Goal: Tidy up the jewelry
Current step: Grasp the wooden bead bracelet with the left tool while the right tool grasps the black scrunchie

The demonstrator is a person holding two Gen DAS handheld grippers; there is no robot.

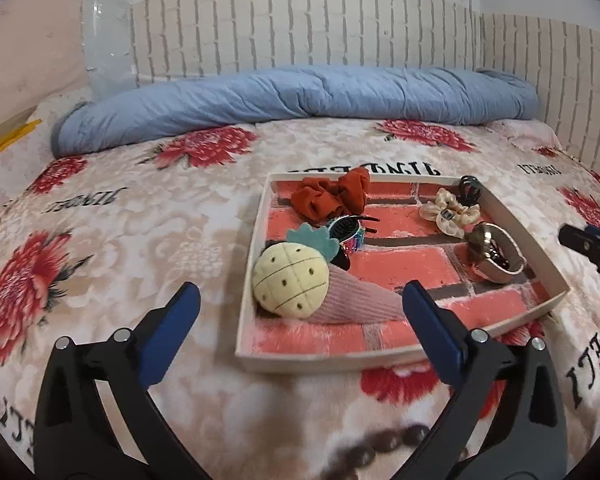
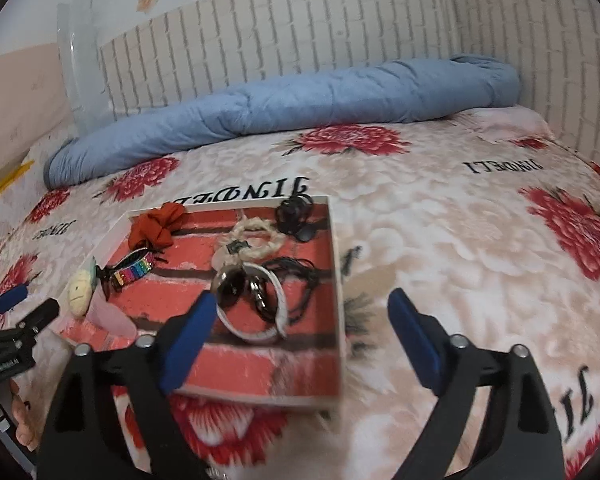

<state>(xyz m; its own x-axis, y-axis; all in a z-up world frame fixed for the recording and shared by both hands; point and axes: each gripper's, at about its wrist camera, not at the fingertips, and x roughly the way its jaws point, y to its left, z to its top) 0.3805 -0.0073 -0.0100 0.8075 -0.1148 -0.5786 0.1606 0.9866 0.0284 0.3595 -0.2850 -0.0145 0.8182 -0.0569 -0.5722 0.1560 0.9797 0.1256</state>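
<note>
A shallow white tray (image 1: pixel 540 260) with a red brick-pattern bottom lies on the bed; it also shows in the right wrist view (image 2: pixel 338 264). In it lie a red scrunchie (image 1: pixel 330 196), a cream scrunchie (image 1: pixel 450 210), a black claw clip (image 1: pixel 470 188), a rainbow hair clip (image 1: pixel 346 236), a yellow pineapple plush clip on pink knit (image 1: pixel 290 282) and a gold bangle (image 1: pixel 496 252). My left gripper (image 1: pixel 300 308) is open and empty over the tray's near left corner. My right gripper (image 2: pixel 304 316) is open and empty over the tray's near right edge, near a white bangle (image 2: pixel 260 308).
The bed has a cream blanket with red flowers (image 1: pixel 120 220). A rolled blue quilt (image 1: pixel 300 96) lies along the brick-pattern wall. The right gripper's tip (image 1: pixel 588 244) shows at the left view's right edge; the left gripper (image 2: pixel 16 320) at the right view's left edge.
</note>
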